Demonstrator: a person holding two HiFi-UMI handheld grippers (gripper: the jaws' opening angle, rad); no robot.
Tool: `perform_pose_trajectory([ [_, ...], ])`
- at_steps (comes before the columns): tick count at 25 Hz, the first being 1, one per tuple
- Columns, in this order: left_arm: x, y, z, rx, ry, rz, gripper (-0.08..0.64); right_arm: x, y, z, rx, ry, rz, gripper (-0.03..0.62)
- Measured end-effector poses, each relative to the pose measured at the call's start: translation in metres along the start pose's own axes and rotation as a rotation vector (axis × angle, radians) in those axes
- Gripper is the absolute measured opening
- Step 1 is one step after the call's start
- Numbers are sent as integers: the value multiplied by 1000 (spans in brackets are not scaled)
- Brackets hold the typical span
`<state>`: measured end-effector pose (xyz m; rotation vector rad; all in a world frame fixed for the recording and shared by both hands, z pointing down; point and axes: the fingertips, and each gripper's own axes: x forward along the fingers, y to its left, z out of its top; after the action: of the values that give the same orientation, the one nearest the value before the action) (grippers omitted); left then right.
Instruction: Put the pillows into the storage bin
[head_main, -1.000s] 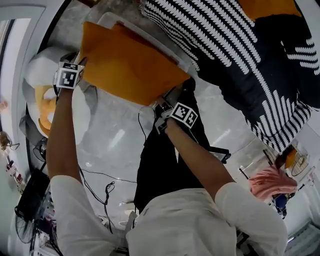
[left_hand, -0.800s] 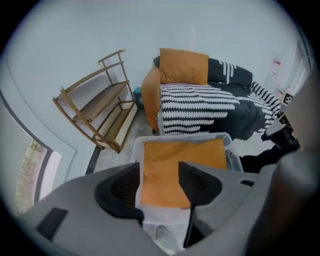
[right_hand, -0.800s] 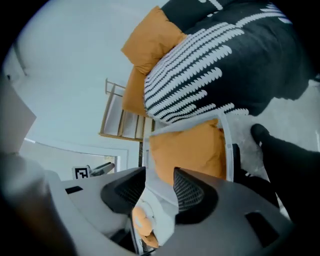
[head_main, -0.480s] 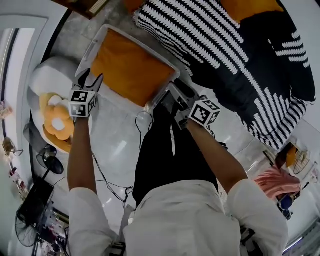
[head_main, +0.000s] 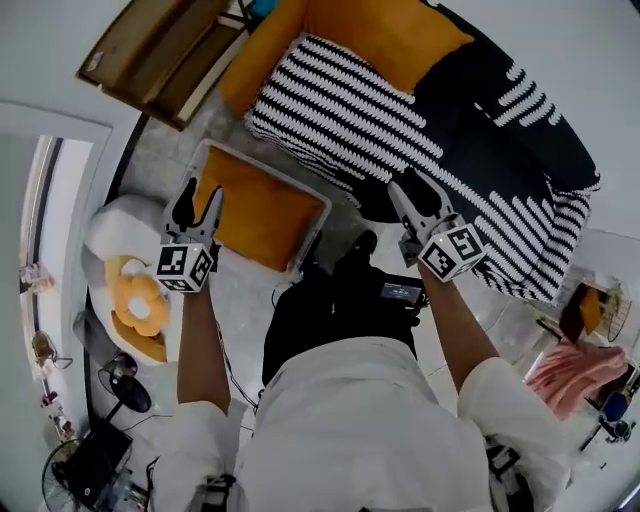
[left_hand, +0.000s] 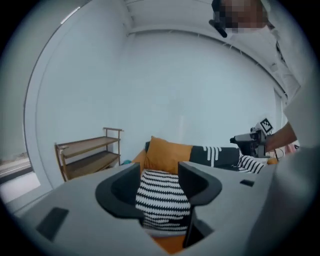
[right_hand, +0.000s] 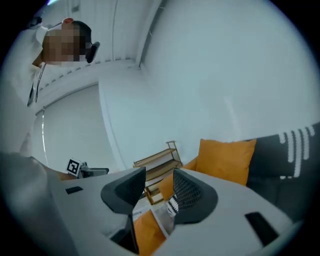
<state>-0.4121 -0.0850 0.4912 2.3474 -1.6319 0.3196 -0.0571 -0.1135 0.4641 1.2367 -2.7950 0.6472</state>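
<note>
- My left gripper (head_main: 197, 200) hangs over the left edge of the storage bin (head_main: 270, 172), jaws wide apart and empty.
- My right gripper (head_main: 412, 192), jaws just opened and holding nothing, hovers by the dark sofa (head_main: 470, 130).
- One orange pillow (head_main: 255, 215) lies inside the bin.
- The striped pillow (head_main: 330, 90) and a second orange pillow (head_main: 380, 30) are on the sofa.

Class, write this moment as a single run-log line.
orange pillow: in storage bin | left gripper: jaws open, empty | right gripper: jaws just been opening, empty | striped pillow: on sofa
</note>
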Motion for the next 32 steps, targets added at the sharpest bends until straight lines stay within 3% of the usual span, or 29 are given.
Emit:
perform_pose_trajectory([
  [6,36,-75,91,76,-93,-108,238,-62,-32,114,-180,-164,-90,190],
  [11,53,-136,161,82,-204,-171,238,-119,-58,177,-277,-267,-148,192],
  [14,70,-171,191,157,-230,-181,241,-158,-81,205,-320,-327,-215,190],
  [17,84,-196,215,178,-253,-200,239,-182,-104,213,-338,-328,-246,190],
  [21,98,-214,226,144,-267,-210,238,-191,-130,216,-297,-326,-240,190],
  [24,108,-226,220,146,-242,-222,235,-191,-142,210,-270,-326,-234,190],
  [28,123,-238,207,230,-178,-242,235,-188,-153,196,-248,-326,-261,190],
  [32,148,-234,205,203,-166,-245,235,-191,-178,191,-242,-337,-328,190],
])
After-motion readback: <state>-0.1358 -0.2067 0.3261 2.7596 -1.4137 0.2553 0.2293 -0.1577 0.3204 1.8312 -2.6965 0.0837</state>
